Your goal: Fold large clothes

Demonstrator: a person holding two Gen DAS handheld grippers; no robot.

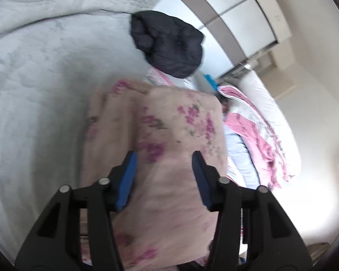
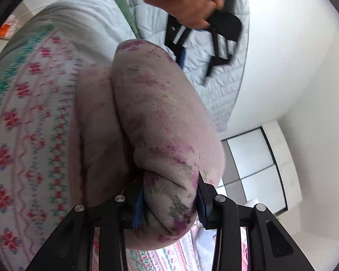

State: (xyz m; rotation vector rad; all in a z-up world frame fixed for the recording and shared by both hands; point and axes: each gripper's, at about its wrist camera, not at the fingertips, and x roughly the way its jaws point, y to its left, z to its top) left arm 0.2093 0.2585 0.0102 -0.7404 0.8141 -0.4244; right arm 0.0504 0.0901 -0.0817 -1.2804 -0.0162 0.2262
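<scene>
A thick pink garment with purple flowers (image 1: 169,122) lies folded on the pale grey bedcover (image 1: 34,85). My left gripper (image 1: 164,158) hovers just above it, open, its blue pads (image 1: 126,180) apart and holding nothing. In the right wrist view the same floral garment (image 2: 160,113) bulges up as a rounded fold. My right gripper (image 2: 169,187) is shut on a bunch of that fold, with cloth pinched between both blue pads (image 2: 202,203). A hand (image 2: 192,6) holds the left gripper (image 2: 195,65) beyond the far end of the fold.
A black garment (image 1: 169,43) lies bunched at the far end of the bed. Pink-and-white striped cloth (image 1: 255,135) and a white pillow (image 1: 275,117) sit to the right. A white blanket with red and green patterns (image 2: 29,135) lies left of the fold. Wardrobe doors (image 1: 237,18) stand behind.
</scene>
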